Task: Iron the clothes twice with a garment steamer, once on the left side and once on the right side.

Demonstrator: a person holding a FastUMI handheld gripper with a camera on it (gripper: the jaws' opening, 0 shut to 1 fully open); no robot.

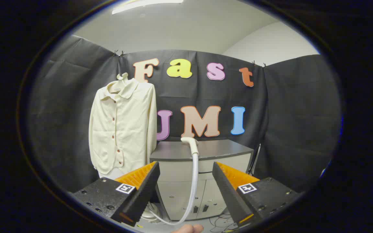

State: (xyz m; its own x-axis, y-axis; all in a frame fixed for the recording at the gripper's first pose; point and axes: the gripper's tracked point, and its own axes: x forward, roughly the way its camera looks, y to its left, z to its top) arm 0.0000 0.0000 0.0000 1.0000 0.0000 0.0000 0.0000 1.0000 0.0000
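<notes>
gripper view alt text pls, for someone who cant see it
The open gripper holds nothing and faces a grey cabinet, where a white steamer head rests on top, its hose hanging down the front. A cream button shirt hangs on the black wall beside the cabinet.

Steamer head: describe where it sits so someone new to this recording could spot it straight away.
Find the grey-topped cabinet against the black booth wall, right of the hanging cream shirt. The steamer head rests on the cabinet's top near its front edge, beyond the open fingers of the hand-held gripper. It is the curved white piece with a pale hose dropping down the cabinet front.
</notes>
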